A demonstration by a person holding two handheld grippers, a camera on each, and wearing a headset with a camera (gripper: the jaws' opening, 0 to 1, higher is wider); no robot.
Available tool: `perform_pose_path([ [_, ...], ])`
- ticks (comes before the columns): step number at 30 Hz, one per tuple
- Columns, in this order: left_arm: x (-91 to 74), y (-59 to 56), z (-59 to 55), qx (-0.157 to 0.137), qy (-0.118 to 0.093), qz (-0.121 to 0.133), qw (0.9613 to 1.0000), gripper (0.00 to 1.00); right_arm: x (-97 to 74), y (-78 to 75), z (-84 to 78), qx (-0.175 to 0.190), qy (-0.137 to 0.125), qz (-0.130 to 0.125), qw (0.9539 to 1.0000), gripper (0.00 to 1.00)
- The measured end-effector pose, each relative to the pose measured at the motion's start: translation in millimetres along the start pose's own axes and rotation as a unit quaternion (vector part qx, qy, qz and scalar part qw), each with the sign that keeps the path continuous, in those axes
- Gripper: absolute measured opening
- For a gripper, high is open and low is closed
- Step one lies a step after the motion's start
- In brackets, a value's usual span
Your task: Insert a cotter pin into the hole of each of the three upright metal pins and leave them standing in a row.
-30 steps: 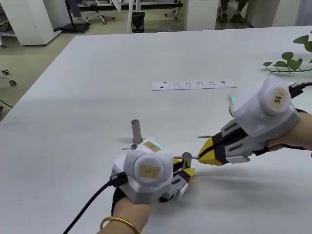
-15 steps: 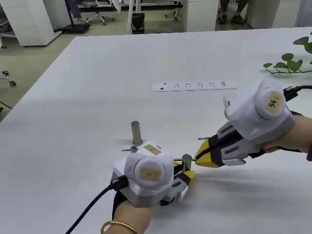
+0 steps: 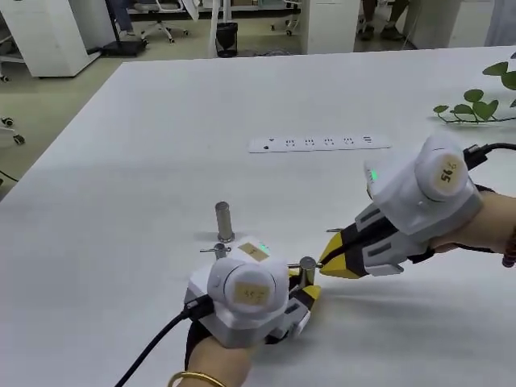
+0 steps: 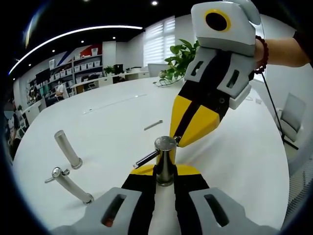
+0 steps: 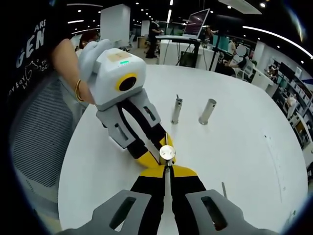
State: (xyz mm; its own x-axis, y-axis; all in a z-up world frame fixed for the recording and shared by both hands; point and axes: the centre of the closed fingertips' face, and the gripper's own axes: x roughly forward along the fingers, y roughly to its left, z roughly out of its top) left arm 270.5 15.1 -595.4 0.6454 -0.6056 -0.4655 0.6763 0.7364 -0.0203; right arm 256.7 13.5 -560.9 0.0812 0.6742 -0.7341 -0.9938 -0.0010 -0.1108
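Pinching upright metal pin (image 4: 165, 149), left gripper (image 4: 165, 172) fingers; right gripper (image 5: 167, 169) fingers seemingly pressed around cotter pin (image 4: 145, 159).

A round tan sticker (image 3: 446, 171) on the back of the right gripper (image 3: 326, 260), toward three o'clock in the head view, is showing handwritten digits reading 54, then a figure too smeared to settle. A similar sticker (image 3: 252, 294) on the left gripper (image 3: 306, 284), near six o'clock, is carrying marks too faint to read. At ten o'clock in the right gripper view, the person's dark shirt (image 5: 29, 46) is displaying pale capitals, "ARE" above "GEN", both cut off.
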Motion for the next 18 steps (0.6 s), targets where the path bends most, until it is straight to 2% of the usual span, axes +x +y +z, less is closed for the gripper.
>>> perform_pose_path([
  [3, 0.2, 0.2, -2.7, 0.000, 0.005, 0.002, 1.0000, 0.10, 0.0, -0.1, -0.2, 0.001, -0.001, -0.001, 1.0000, 0.00],
  [5, -0.3, 0.3, -8.8, 0.001, 0.019, 0.003, 0.9998, 0.11, -0.1, -0.1, -0.4, 0.002, -0.002, -0.001, 1.0000, 0.00],
  [8, -2.2, -2.4, -14.0, -0.010, 0.027, 0.001, 0.9996, 0.17, 0.0, -0.7, 0.3, 0.004, -0.006, -0.004, 1.0000, 0.00],
  [11, -4.5, -2.8, -12.0, -0.004, 0.026, 0.000, 0.9997, 0.18, 0.2, -1.3, 1.6, 0.004, -0.009, -0.008, 0.9999, 0.03],
  [18, -10.6, -2.0, -6.9, -0.021, 0.020, 0.000, 0.9996, 0.27, -1.3, -3.1, 9.6, 0.023, -0.022, -0.012, 0.9994, 0.12],
])
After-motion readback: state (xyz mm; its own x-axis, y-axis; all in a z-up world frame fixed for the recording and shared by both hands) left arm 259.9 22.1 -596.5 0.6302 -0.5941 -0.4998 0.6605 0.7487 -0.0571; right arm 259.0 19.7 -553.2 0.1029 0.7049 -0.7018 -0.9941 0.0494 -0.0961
